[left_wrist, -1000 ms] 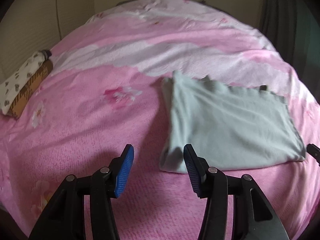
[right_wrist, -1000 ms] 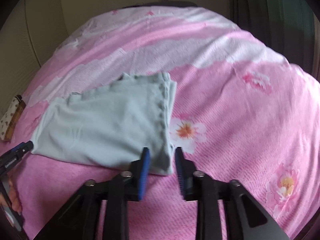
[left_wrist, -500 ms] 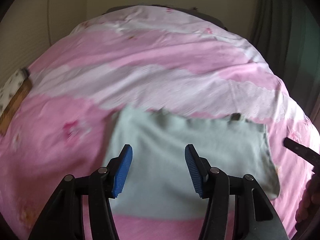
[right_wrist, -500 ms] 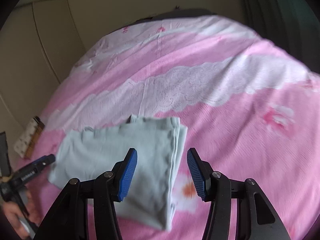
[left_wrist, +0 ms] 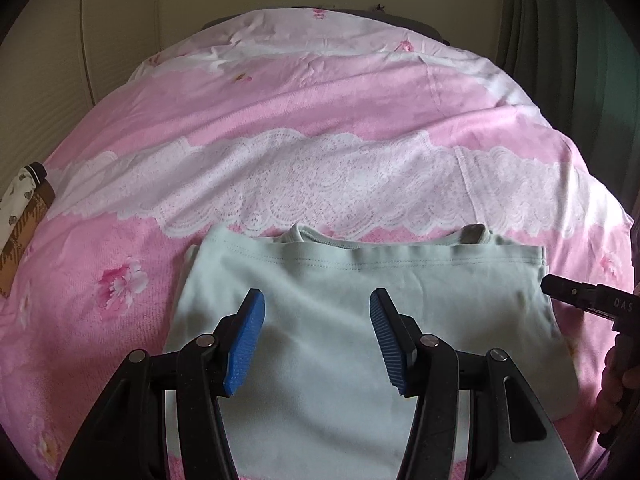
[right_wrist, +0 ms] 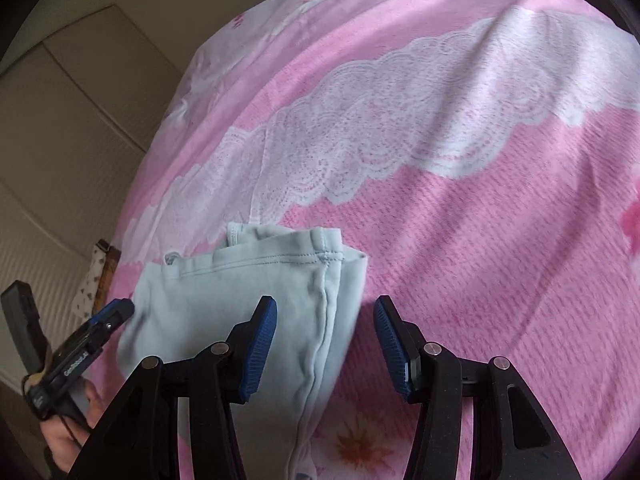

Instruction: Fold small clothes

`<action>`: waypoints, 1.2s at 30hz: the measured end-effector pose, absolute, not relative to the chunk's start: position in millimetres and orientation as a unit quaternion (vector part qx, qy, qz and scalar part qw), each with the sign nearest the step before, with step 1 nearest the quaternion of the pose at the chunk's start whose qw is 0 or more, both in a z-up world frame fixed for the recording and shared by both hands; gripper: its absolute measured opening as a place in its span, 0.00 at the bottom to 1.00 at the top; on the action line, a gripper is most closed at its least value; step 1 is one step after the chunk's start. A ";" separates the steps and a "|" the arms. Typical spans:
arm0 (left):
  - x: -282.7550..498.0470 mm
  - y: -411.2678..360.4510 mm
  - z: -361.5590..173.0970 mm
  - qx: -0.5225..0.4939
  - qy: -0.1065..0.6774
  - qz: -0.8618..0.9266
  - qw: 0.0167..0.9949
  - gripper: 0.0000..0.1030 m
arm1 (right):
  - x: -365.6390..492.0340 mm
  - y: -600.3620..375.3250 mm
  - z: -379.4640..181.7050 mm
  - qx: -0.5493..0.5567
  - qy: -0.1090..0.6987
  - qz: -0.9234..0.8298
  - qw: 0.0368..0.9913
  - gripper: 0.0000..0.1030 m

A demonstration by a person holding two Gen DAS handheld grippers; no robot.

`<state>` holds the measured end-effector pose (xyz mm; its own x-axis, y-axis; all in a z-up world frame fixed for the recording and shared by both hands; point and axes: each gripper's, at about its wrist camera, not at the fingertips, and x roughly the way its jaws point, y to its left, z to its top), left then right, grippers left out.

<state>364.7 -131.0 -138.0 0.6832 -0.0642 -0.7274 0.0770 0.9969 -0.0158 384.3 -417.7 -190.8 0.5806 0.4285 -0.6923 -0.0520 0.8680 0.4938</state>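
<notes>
I read the pale grey-green folded cotton garment (left_wrist: 360,320) as a flat rectangle on the pink floral bedspread with a white lace band (left_wrist: 280,128), its long axis running left to right across both views. In the left wrist view the left gripper (left_wrist: 316,336) sits over the garment's middle, jaws spread wide, nothing between them; cloth lies directly under and ahead of them. In the right wrist view the right gripper (right_wrist: 325,346) straddles the garment's right-hand seam edge (right_wrist: 326,320), jaws likewise spread and empty: the left jaw is over cloth, the right jaw over bare bedspread. I judge the right gripper better placed on an edge, so a fold along the long axis would start there. Contact with the cloth I cannot confirm. A patterned fabric bundle (left_wrist: 24,224) lies well apart at the far left.
</notes>
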 end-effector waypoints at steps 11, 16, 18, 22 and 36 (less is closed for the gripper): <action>367.4 -135.1 -137.6 0.014 0.395 -0.036 0.918 0.52 | 402.2 -417.0 -199.8 0.234 0.441 0.150 0.853 0.42; 363.8 -134.7 -134.8 0.015 0.392 -0.039 0.919 0.52 | 397.4 -425.9 -206.0 0.248 0.453 0.149 0.843 0.26; 362.7 -135.0 -134.5 0.014 0.393 -0.042 0.919 0.52 | 398.2 -425.6 -207.6 0.245 0.456 0.150 0.842 0.24; 358.3 -133.5 -131.8 0.011 0.392 -0.046 0.919 0.52 | 401.0 -421.9 -207.0 0.241 0.463 0.152 0.840 0.12; 342.1 -94.7 -110.0 -0.005 0.381 -0.043 0.924 0.52 | 379.0 -385.8 -151.1 0.181 0.442 0.086 0.875 0.09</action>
